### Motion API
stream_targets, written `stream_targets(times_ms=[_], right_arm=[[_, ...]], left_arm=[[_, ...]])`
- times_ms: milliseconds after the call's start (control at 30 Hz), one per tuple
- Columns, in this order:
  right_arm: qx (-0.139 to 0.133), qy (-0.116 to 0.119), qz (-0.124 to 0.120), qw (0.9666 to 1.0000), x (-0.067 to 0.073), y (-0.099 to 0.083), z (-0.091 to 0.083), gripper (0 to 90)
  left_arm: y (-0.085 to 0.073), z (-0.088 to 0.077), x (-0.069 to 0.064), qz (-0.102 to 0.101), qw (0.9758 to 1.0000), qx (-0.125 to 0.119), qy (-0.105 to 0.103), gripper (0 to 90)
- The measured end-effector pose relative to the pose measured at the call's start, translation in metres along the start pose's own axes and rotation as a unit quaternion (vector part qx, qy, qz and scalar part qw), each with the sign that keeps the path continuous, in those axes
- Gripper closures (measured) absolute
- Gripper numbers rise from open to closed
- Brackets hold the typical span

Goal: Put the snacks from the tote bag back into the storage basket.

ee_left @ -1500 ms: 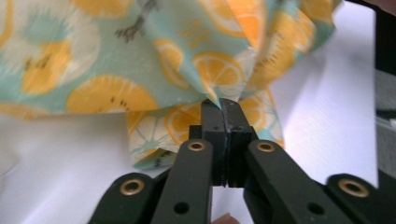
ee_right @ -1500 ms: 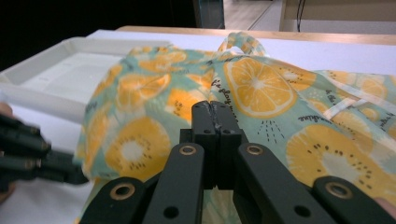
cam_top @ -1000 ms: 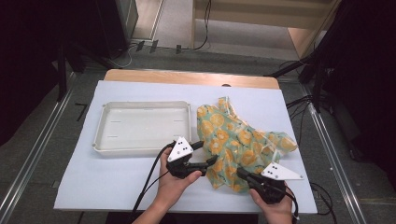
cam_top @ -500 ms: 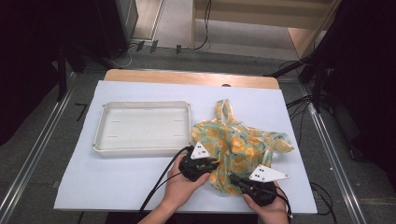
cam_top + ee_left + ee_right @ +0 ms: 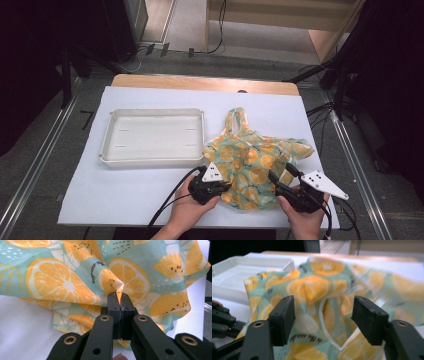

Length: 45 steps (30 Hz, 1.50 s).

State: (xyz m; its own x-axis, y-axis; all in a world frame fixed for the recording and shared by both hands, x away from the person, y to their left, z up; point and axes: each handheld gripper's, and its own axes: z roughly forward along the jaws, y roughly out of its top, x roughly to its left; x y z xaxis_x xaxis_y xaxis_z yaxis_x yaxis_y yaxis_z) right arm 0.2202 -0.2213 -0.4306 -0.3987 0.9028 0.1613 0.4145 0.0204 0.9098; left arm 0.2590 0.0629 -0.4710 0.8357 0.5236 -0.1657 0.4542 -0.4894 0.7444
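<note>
Dark room, cables on floor behind. Bench (image 5: 150, 200) has a white sheet over a wooden top. Shallow white rectangular plastic tray (image 5: 152, 157) sits left of centre. Teal fabric bag with orange-slice print (image 5: 260, 160) lies crumpled just right of the tray, on the near half of the bench. Left hand-held gripper (image 5: 120, 296): jaws fully closed, pinching a fold of the bag's near-left edge. Right hand-held gripper (image 5: 323, 315): jaws have just been opening, now wide apart; bag fabric lies between the pads, not pressed.
</note>
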Motion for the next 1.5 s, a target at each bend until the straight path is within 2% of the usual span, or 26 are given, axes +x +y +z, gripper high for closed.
stream_targets(times_ms=[67, 167, 200, 233, 267, 300, 367, 433, 533, 567, 633, 733, 767, 800, 900, 967, 1033, 1067, 1167, 1233, 1267, 1333, 1367, 1433, 1500], right_arm=[[0.019, 0.002, -0.006, 0.9998, 0.001, -0.004, 0.006, 49.8], [0.049, -0.004, -0.039, 0.998, 0.006, -0.011, 0.015, 75.1], [0.056, 0.004, -0.042, 0.9975, 0.006, -0.013, 0.017, 81.5], [0.061, 0.013, -0.043, 0.9971, 0.007, -0.014, 0.018, 84.8], [0.064, 0.006, -0.047, 0.9968, 0.007, -0.016, 0.019, 89.0], [0.066, 0.009, -0.046, 0.9967, 0.006, -0.016, 0.018, 90.0], [0.069, 0.03, -0.037, 0.9965, 0.003, -0.017, 0.017, 90.0], [0.073, 0.034, -0.035, 0.9961, 0.002, -0.018, 0.015, 90.0], [0.077, 0.041, -0.042, 0.9953, 0.002, -0.019, 0.013, 90.0], [0.086, 0.055, -0.049, 0.9936, 0.002, -0.019, 0.011, 90.0], [0.091, 0.063, -0.053, 0.9925, 0.002, -0.019, 0.012, 90.0], [0.124, 0.086, -0.069, 0.9862, 0.004, -0.025, 0.019, 90.0], [0.146, 0.095, -0.074, 0.9819, 0.006, -0.03, 0.024, 90.0], [0.146, 0.095, -0.074, 0.9819, 0.006, -0.03, 0.024, 90.0], [0.17, 0.103, -0.087, 0.9761, 0.01, -0.035, 0.03, 90.0], [0.185, 0.108, -0.092, 0.9725, 0.013, -0.037, 0.034, 90.0], [0.202, 0.114, -0.097, 0.9678, 0.014, -0.04, 0.038, 90.0], [0.205, 0.114, -0.098, 0.9671, 0.014, -0.041, 0.038, 90.0], [0.211, 0.126, -0.096, 0.9646, 0.013, -0.041, 0.038, 90.0], [0.211, 0.132, -0.093, 0.9639, 0.011, -0.041, 0.038, 90.0], [0.209, 0.136, -0.099, 0.9633, 0.012, -0.041, 0.038, 90.0], [0.208, 0.141, -0.106, 0.962, 0.013, -0.041, 0.037, 90.0], [0.208, 0.142, -0.113, 0.9611, 0.015, -0.041, 0.037, 90.0], [0.208, 0.146, -0.122, 0.9596, 0.016, -0.041, 0.037, 90.0], [0.208, 0.147, -0.125, 0.9587, 0.018, -0.041, 0.036, 90.0]], left_arm=[[0.0, -0.001, 0.002, -0.002, 1.0, -0.004, -0.006, 89.2], [0.0, -0.005, 0.003, 0.003, 1.0, -0.007, -0.001, 88.5], [0.001, -0.006, 0.004, 0.001, 0.9999, -0.01, -0.002, 88.1], [0.001, -0.008, 0.004, 0.001, 0.9999, -0.014, -0.001, 87.5], [0.001, -0.009, 0.005, -0.001, 0.9998, -0.021, -0.002, 86.2], [0.001, -0.01, 0.006, -0.006, 0.9997, -0.025, -0.002, 84.7], [0.003, -0.012, 0.007, -0.015, 0.9993, -0.033, 0.003, 79.7], [0.005, -0.014, 0.008, -0.018, 0.9989, -0.043, 0.005, 74.8], [0.009, -0.017, 0.008, -0.015, 0.9983, -0.055, 0.012, 69.2], [0.01, -0.018, 0.008, -0.014, 0.9981, -0.059, 0.014, 65.6], [0.013, -0.02, 0.008, -0.016, 0.9974, -0.069, 0.016, 62.8], [0.018, -0.021, 0.009, -0.022, 0.9964, -0.081, 0.013, 55.6], [0.02, -0.022, 0.009, -0.022, 0.9961, -0.085, 0.013, 52.7], [0.022, -0.022, 0.008, -0.023, 0.9956, -0.091, 0.012, 52.7], [0.03, -0.022, 0.005, -0.029, 0.993, -0.112, 0.023, 45.1], [0.035, -0.02, 0.002, -0.037, 0.9907, -0.126, 0.037, 35.7], [0.039, -0.019, 0.0, -0.041, 0.9887, -0.136, 0.049, 31.0], [0.041, -0.016, -0.001, -0.044, 0.9884, -0.137, 0.047, 27.8], [0.043, -0.007, -0.003, -0.047, 0.9901, -0.129, 0.028, 24.0], [0.045, -0.001, -0.006, -0.042, 0.9912, -0.124, 0.022, 24.2], [0.045, 0.002, -0.008, -0.038, 0.992, -0.119, 0.017, 28.7], [0.048, 0.009, -0.011, -0.026, 0.9939, -0.107, 0.009, 31.6], [0.049, 0.013, -0.013, -0.018, 0.9946, -0.101, 0.015, 37.9], [0.05, 0.02, -0.012, -0.016, 0.9956, -0.089, 0.025, 52.5], [0.05, 0.022, -0.009, -0.02, 0.9957, -0.082, 0.036, 73.7]])
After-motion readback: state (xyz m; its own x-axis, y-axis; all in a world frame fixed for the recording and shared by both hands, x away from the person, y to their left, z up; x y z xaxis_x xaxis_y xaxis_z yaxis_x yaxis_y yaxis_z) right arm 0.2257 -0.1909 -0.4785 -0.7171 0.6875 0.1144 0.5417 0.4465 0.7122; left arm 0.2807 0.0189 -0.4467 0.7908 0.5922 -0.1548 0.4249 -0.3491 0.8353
